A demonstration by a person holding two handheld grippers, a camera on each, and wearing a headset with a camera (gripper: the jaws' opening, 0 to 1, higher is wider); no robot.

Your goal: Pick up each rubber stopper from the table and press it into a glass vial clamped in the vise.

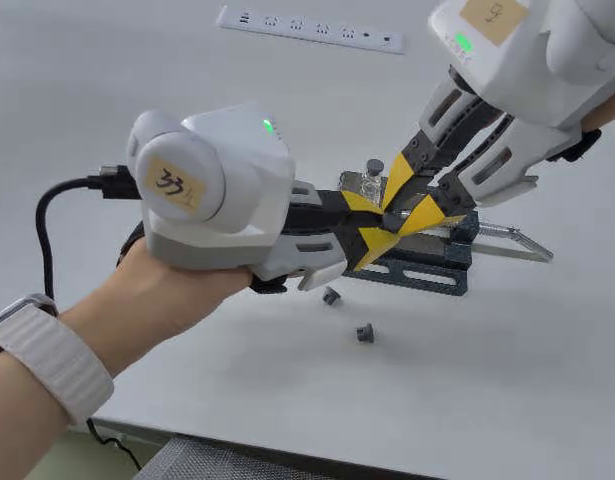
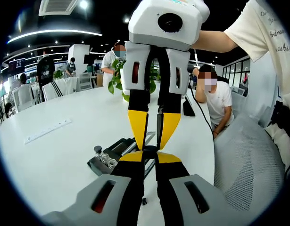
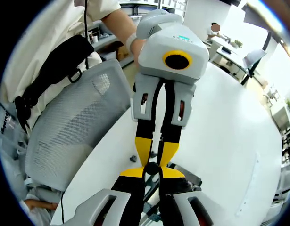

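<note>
Got the left gripper squeezed down narrow, tips nose to nose with the right gripper, which is pinched just as narrow. Both clamped on the same rubber stopper from opposite sides, held up off the table right by the vise. Can't tell which one is really carrying it. Looks like a small dark round thing, mostly hidden between the yellow fingertips. Standing upright at the vise's left end in the head view: a clear glass vial with a grey plug on top. Lying loose on the white top just in front of the vise: one spare stopper and a second spare stopper, near each other, not touching.
</note>
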